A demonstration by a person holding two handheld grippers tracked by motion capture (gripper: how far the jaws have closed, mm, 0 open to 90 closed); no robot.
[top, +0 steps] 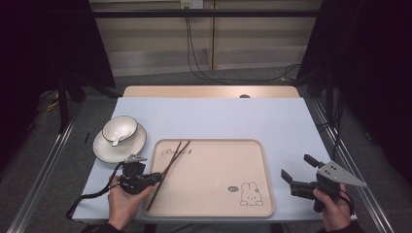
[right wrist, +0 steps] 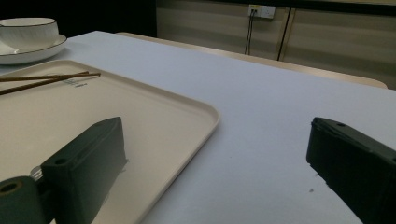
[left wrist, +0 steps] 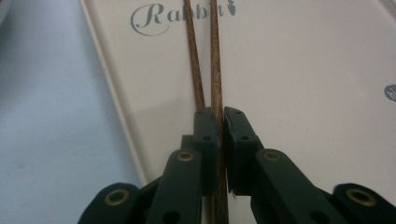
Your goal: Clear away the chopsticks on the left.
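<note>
Even soft overhead light, dark surroundings, faint shadows, close jaws blurred in both gripper views, slightly grainy

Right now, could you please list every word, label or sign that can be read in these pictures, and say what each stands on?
"Rabbi…", grey script on the tray, partly crossed by the chopsticks; the last letter is hidden.
Small dark speech bubble beside the rabbit drawing on the tray: too small to read.
Bowl, plate and both grippers: no text visible.

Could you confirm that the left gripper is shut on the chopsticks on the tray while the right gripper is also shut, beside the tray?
Not quite: the right gripper is open, its jaws wide apart in the right gripper view. The left gripper is indeed shut on the chopsticks on the tray.
</note>
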